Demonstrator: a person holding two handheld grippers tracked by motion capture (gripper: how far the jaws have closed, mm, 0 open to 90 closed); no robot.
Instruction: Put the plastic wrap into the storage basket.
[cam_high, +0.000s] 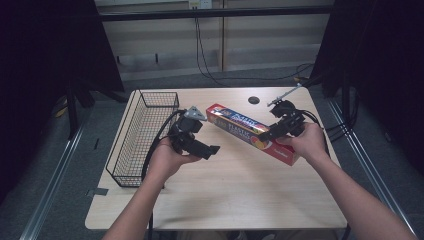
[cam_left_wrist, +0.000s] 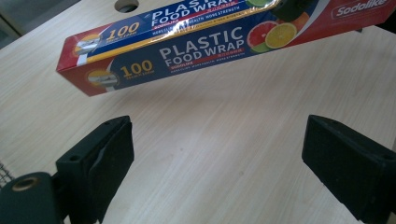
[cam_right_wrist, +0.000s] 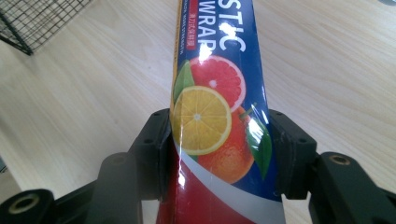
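Observation:
A long red and blue plastic wrap box (cam_high: 250, 132) with citrus fruit printed on it hangs above the wooden table (cam_high: 235, 190). My right gripper (cam_high: 272, 134) is shut on the box (cam_right_wrist: 217, 116), its black jaws clamping both long sides past the middle. The box's free end points toward the left. My left gripper (cam_high: 212, 150) is held lower and to the left of the box, jaws open. In the left gripper view the box (cam_left_wrist: 205, 44) floats ahead of the open jaws, clear of the left gripper (cam_left_wrist: 217, 158).
A black wire basket (cam_high: 142, 135) stands along the table's left side; its corner (cam_right_wrist: 32, 21) shows in the right gripper view. A round cable hole (cam_high: 253, 100) sits near the table's far edge. Cables trail from both grippers.

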